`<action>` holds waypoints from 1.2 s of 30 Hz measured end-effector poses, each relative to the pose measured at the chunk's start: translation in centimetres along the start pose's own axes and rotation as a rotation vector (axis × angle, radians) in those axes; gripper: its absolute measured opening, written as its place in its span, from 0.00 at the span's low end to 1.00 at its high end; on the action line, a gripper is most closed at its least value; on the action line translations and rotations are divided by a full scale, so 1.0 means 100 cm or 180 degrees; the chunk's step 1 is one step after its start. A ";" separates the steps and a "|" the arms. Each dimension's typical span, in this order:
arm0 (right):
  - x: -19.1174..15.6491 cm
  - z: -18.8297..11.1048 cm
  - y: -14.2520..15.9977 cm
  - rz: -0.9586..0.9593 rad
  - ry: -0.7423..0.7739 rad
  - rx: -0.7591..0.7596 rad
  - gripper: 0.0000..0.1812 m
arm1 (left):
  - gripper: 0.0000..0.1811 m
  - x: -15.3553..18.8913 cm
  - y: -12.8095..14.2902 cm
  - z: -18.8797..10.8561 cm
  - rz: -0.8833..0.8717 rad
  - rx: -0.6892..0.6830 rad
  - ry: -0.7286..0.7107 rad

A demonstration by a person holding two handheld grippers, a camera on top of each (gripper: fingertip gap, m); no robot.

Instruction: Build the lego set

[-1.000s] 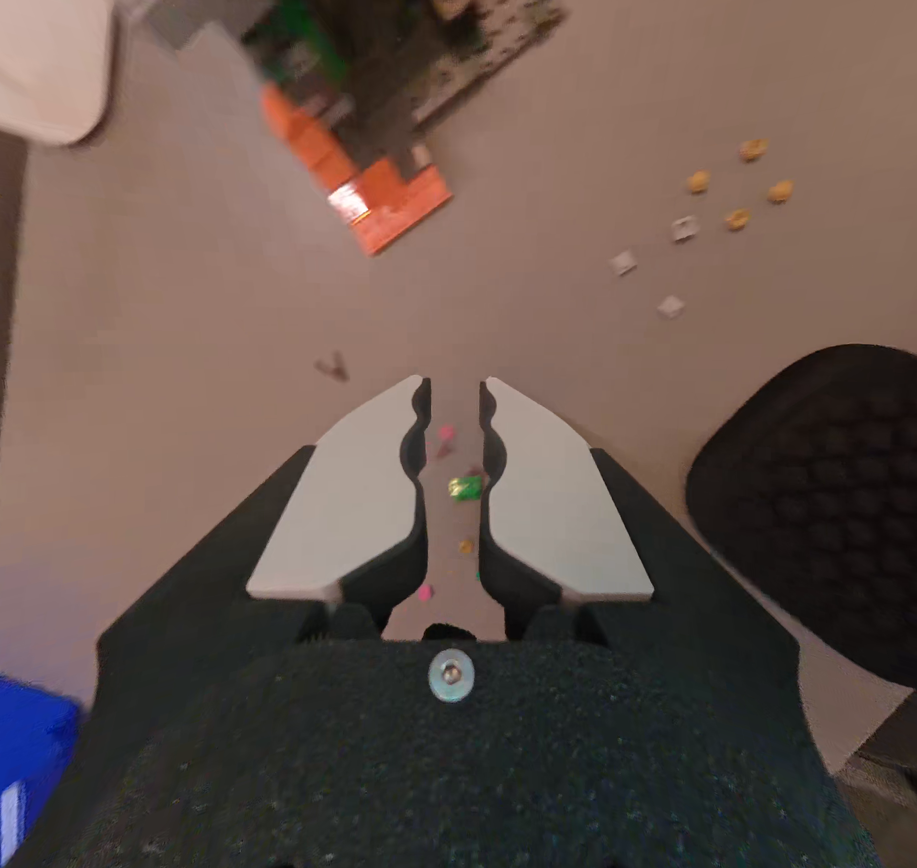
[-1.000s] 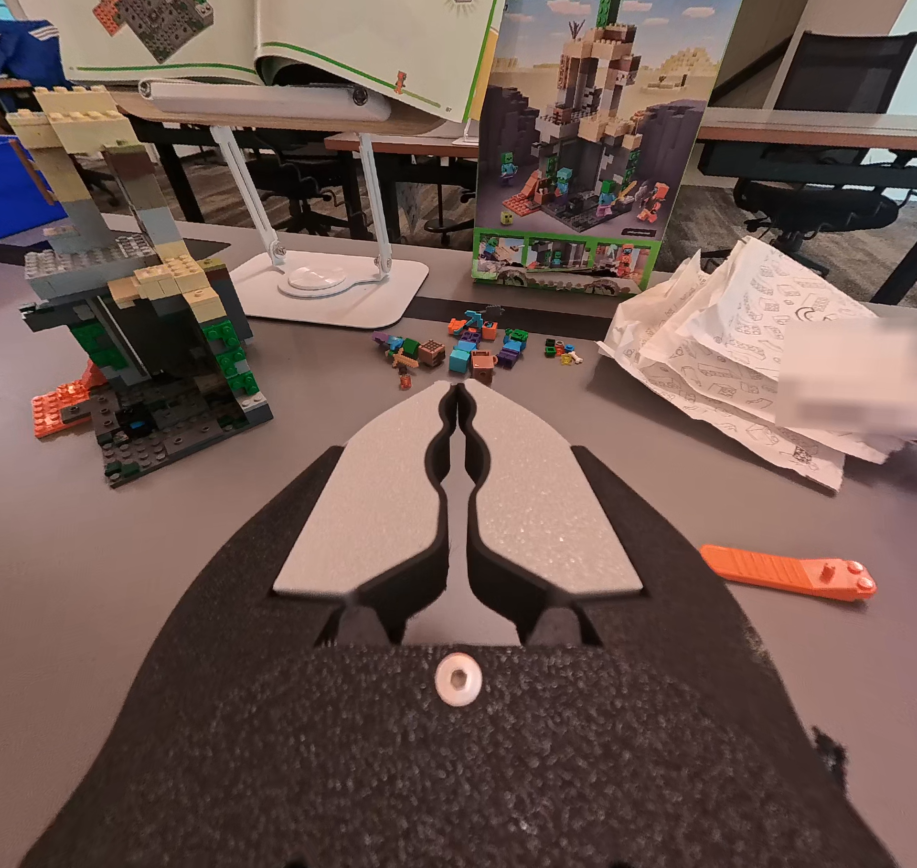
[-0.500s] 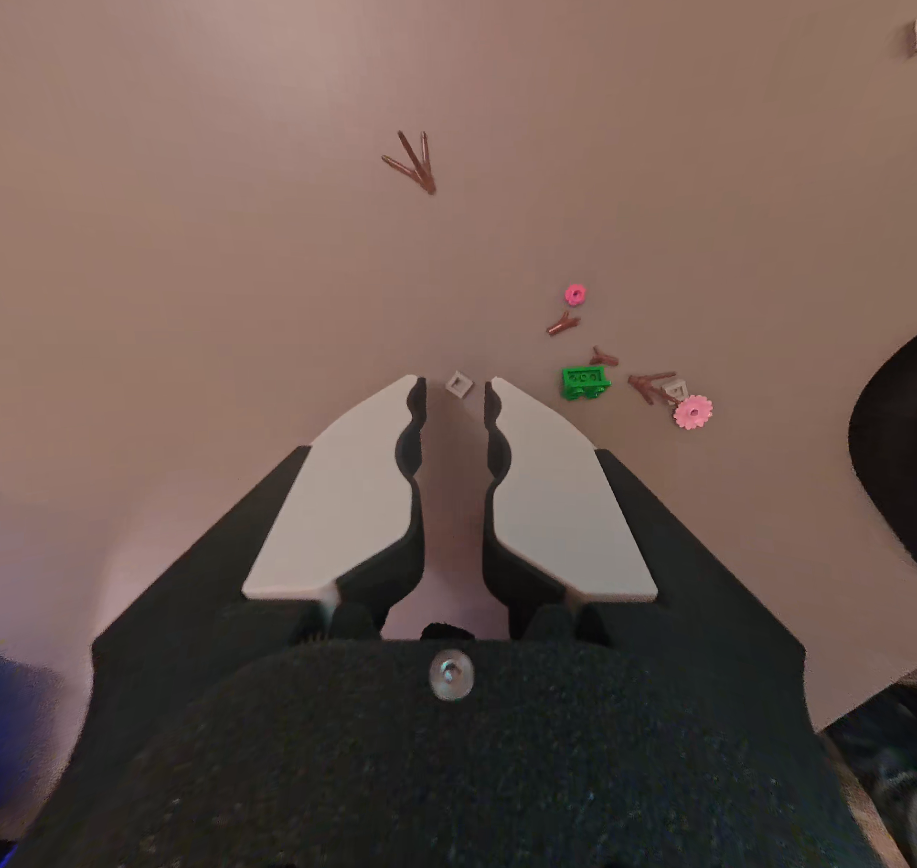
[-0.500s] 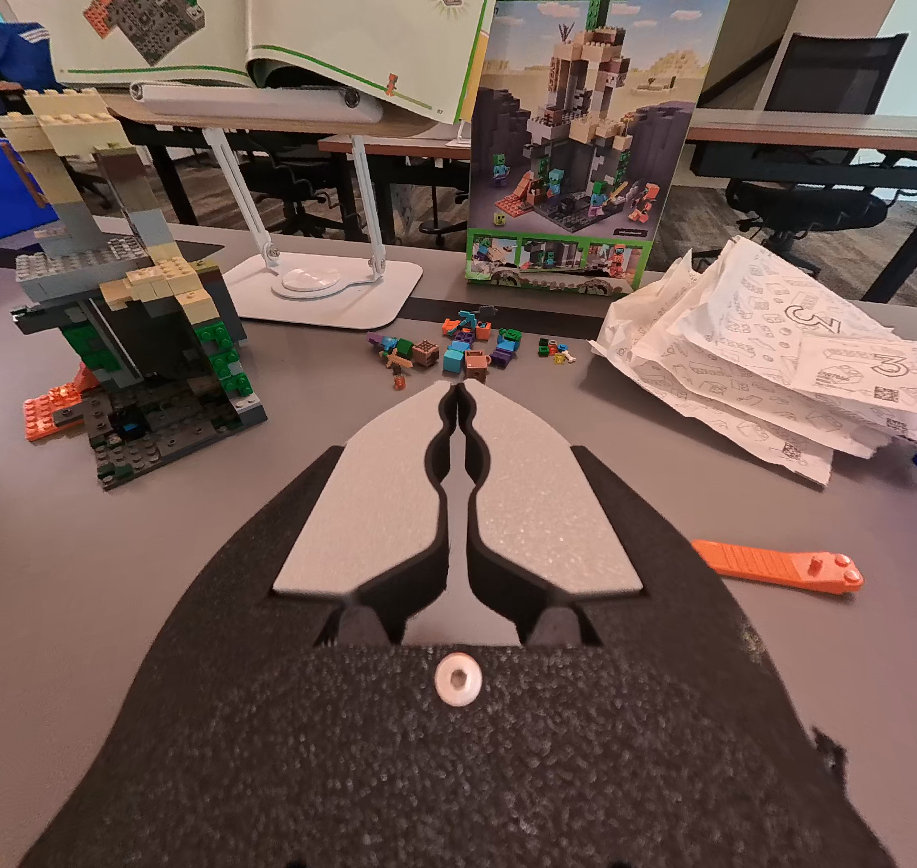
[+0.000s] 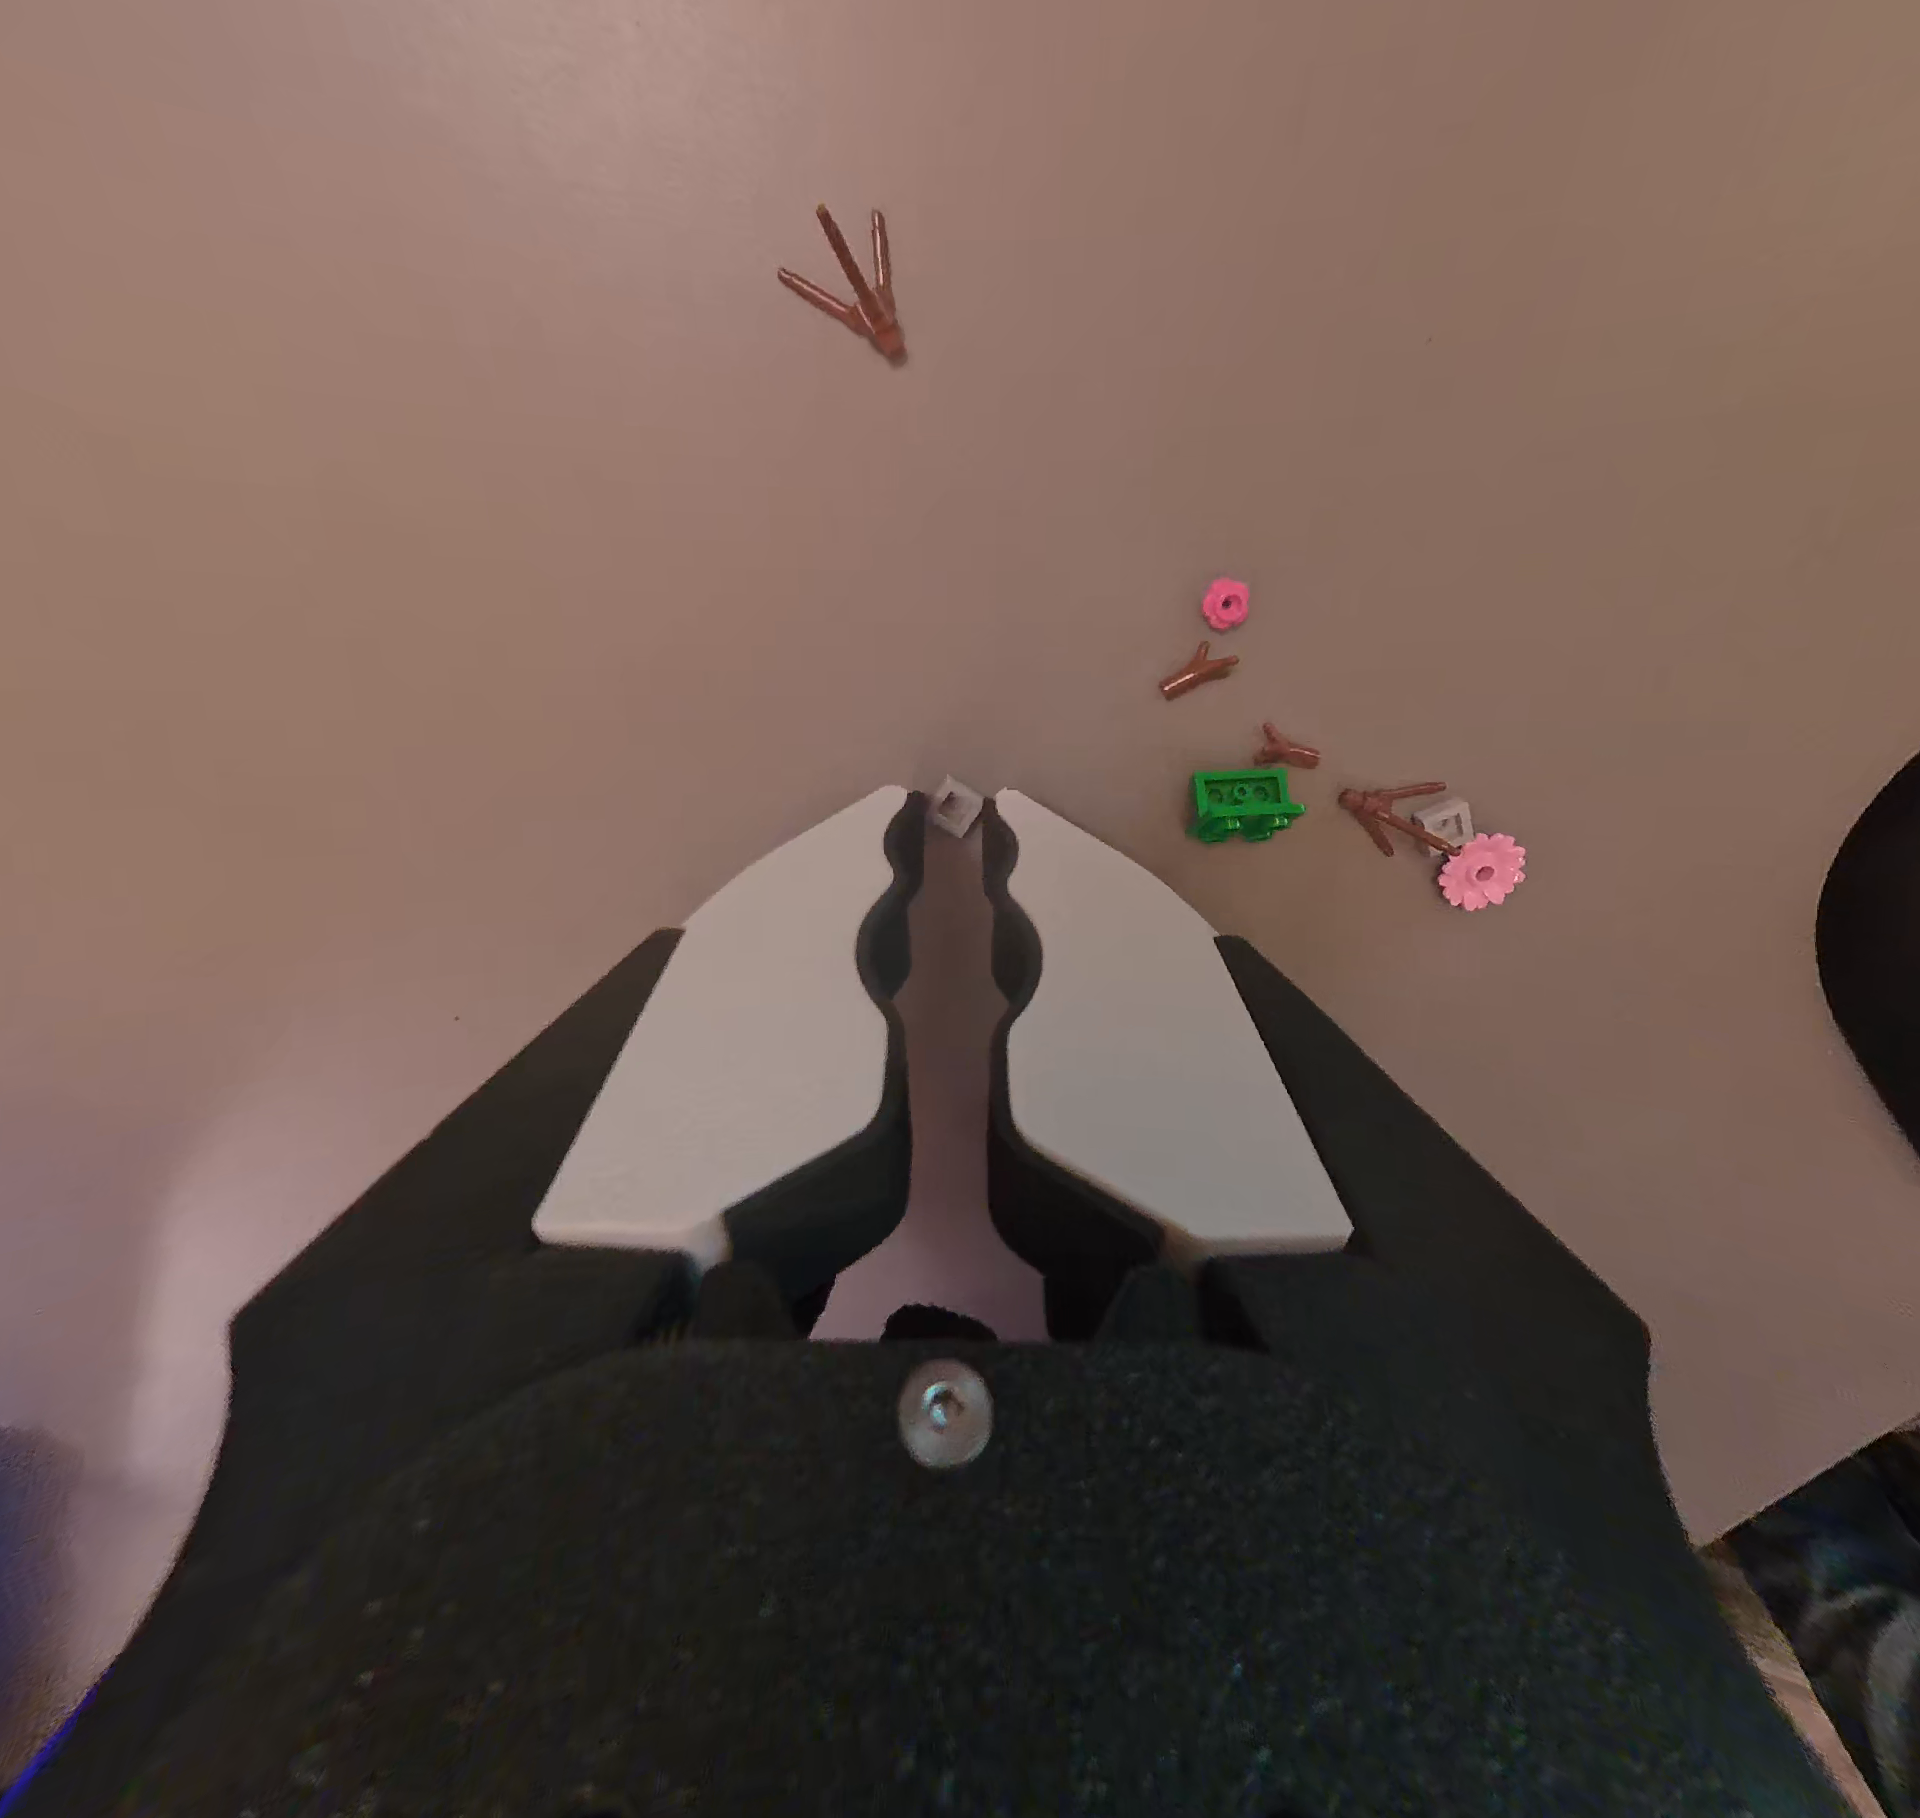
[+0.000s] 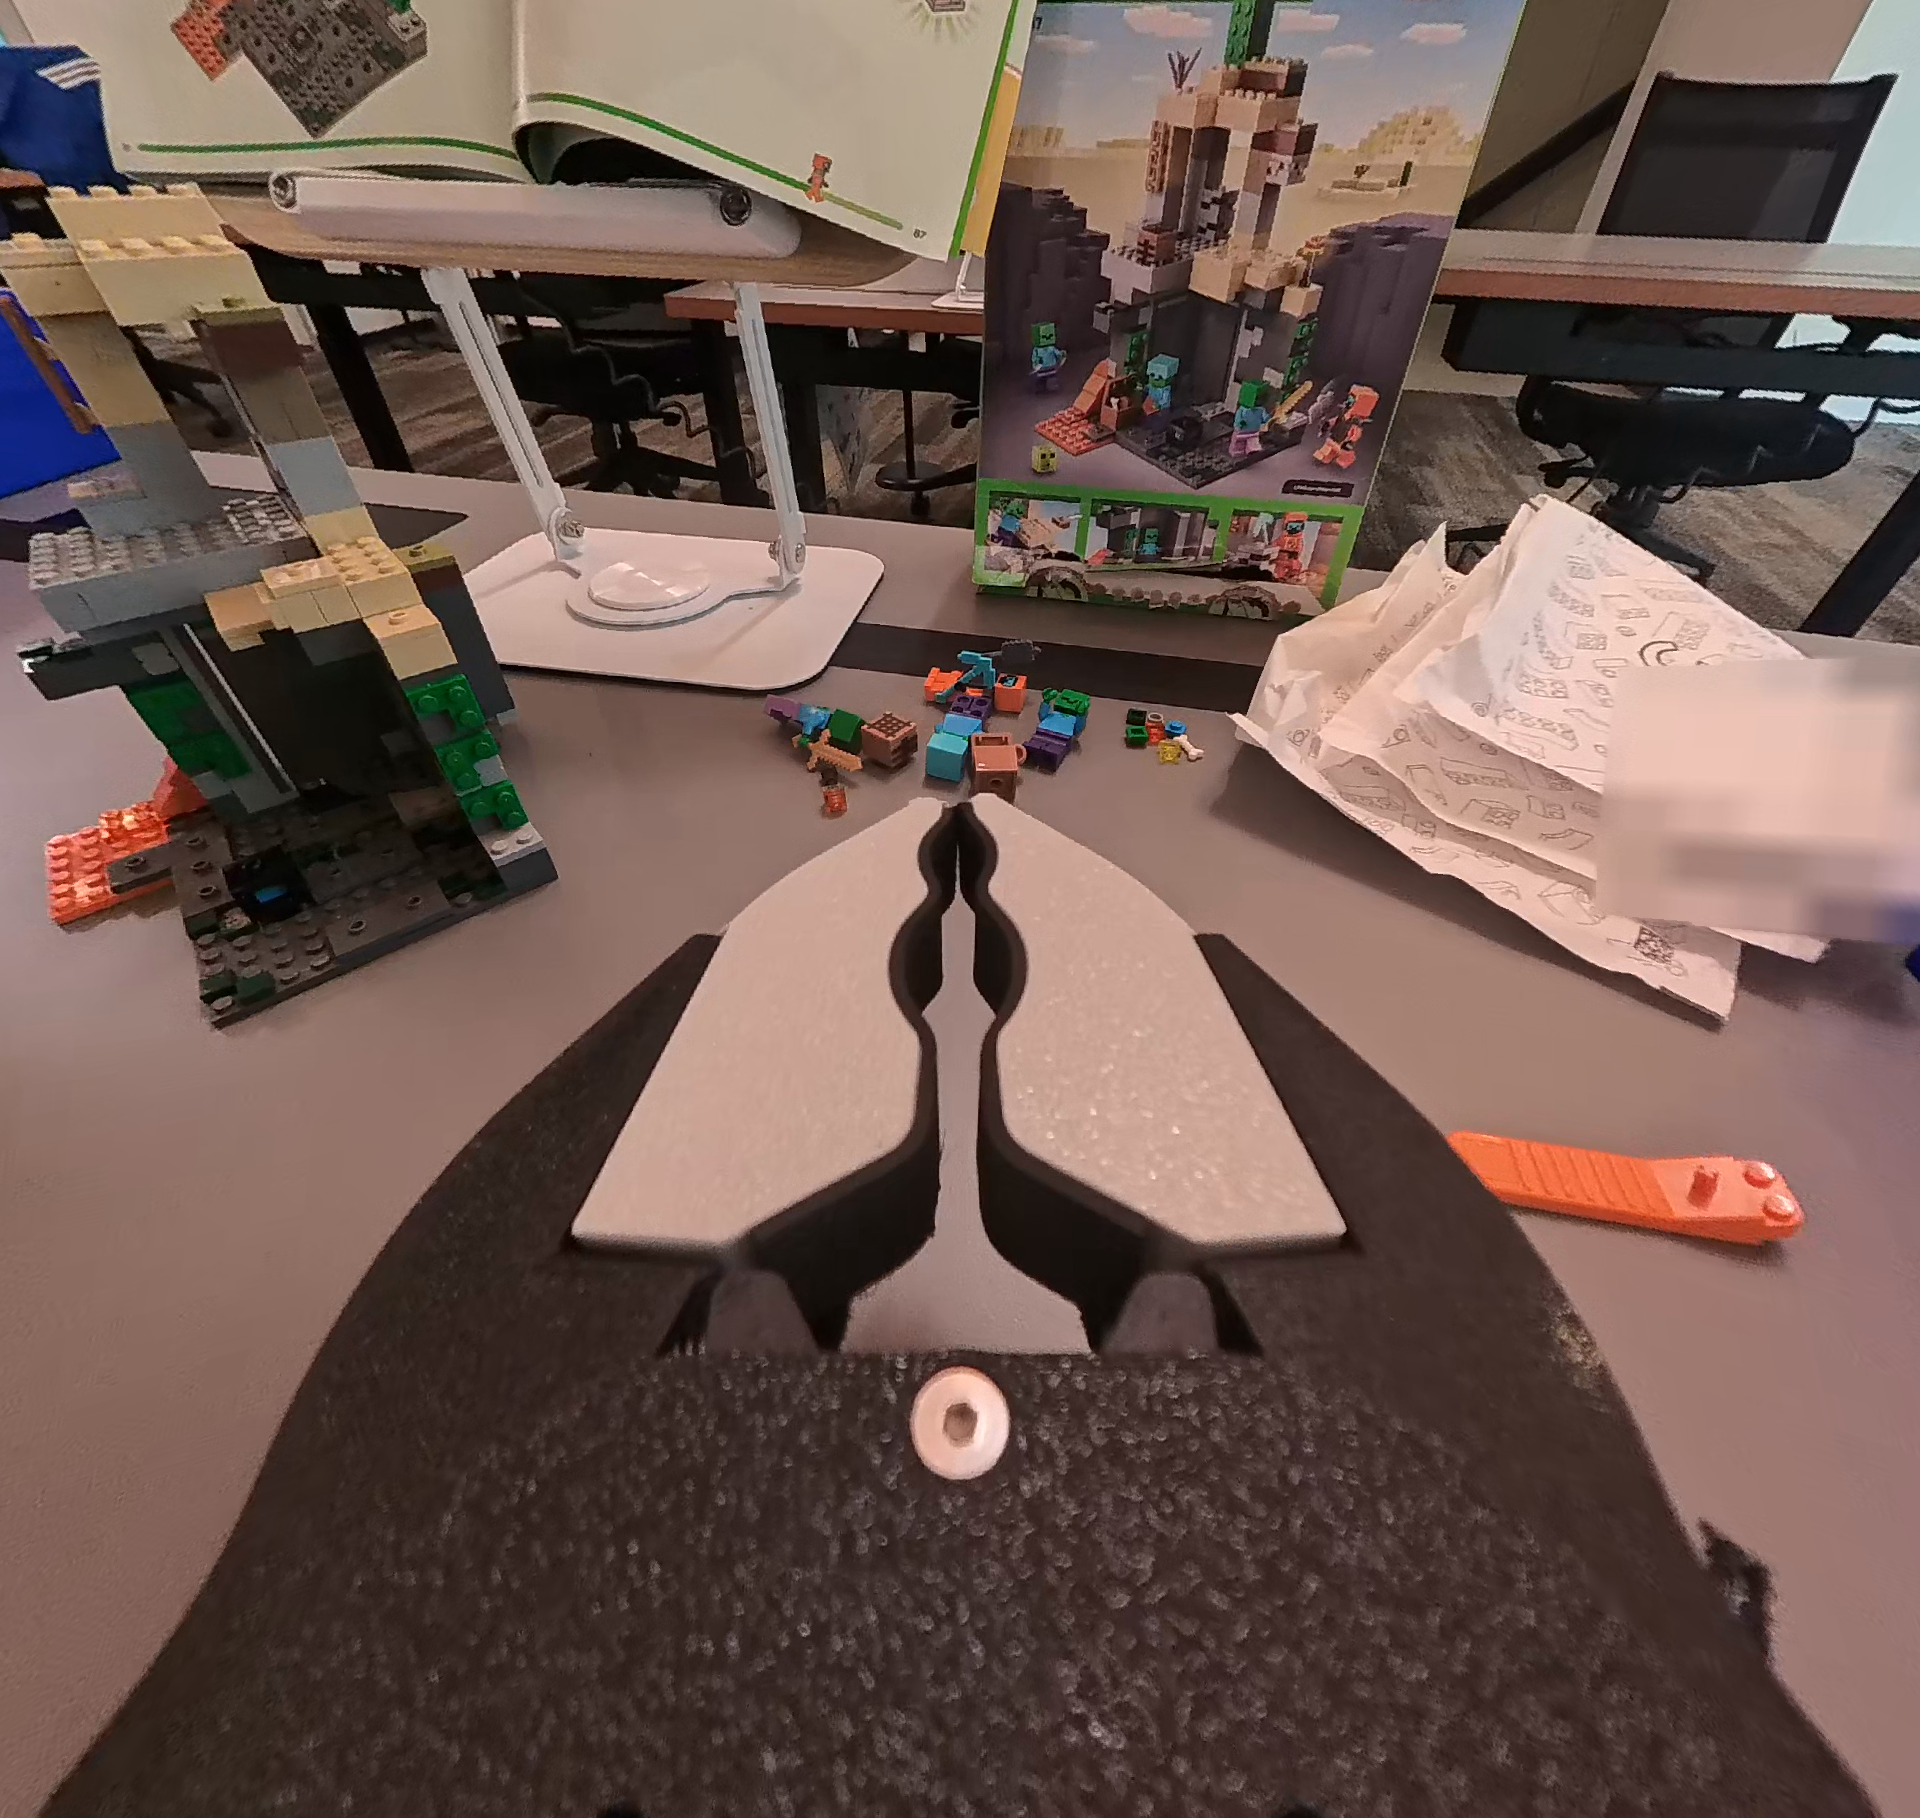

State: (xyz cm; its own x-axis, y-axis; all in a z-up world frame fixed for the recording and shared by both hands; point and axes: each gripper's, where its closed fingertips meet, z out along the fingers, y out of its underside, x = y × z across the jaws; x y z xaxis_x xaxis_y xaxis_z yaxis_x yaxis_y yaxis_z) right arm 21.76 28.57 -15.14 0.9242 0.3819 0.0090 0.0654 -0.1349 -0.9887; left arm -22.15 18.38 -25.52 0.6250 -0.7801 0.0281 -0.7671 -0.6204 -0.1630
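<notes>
The partly built model (image 6: 260,688) stands on the grey table (image 6: 644,937), at the left of the right wrist view: an orange and dark base plate, green and tan bricks, and a tan tower on top. Judged against the set box (image 6: 1195,314) behind it, the upper structure is unfinished. Loose bricks and figures (image 6: 966,719) lie in front of the box, and small parts lie near the left gripper (image 5: 954,804): 1 large brown branch piece (image 5: 857,288), 1 green brick (image 5: 1244,804) and 2 pink flower pieces.

The left gripper's fingertips pinch a small grey piece (image 5: 954,806) just at the table surface. It appears gripped, not yet lifted. The right gripper (image 6: 956,810) is closed and holds nothing.

Open table lies ahead and to the left of the left gripper. The small-parts cluster sits just to its right, and the table edge runs close at lower right. An orange brick separator (image 6: 1621,1186) and crumpled paper bags (image 6: 1507,708) occupy the right side.
</notes>
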 end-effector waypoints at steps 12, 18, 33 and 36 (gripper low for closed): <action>-0.002 0.000 -0.001 -0.0015 -0.0012 0.0004 0.00 | 0.05 0.069 -0.082 -0.019 0.0636 0.0552 0.0010; -0.001 -0.001 -0.001 -0.0017 -0.0008 0.0015 0.00 | 0.05 0.107 -0.121 0.001 0.0903 0.0663 0.0199; -0.003 0.000 0.000 -0.0021 -0.0033 -0.0006 0.00 | 0.09 0.130 -0.130 0.019 0.0952 0.0686 0.0422; -0.004 0.000 0.001 -0.0023 -0.0040 -0.0011 0.00 | 0.09 0.130 -0.131 0.015 0.0959 0.0723 0.0405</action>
State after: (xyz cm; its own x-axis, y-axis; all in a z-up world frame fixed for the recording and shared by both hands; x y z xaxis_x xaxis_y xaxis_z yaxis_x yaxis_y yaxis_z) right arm 21.39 28.44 -15.23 0.9188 0.3944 0.0143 0.0734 -0.1351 -0.9881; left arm -3.80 16.47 -24.53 0.3430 -0.9371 0.0653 -0.8530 -0.3399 -0.3961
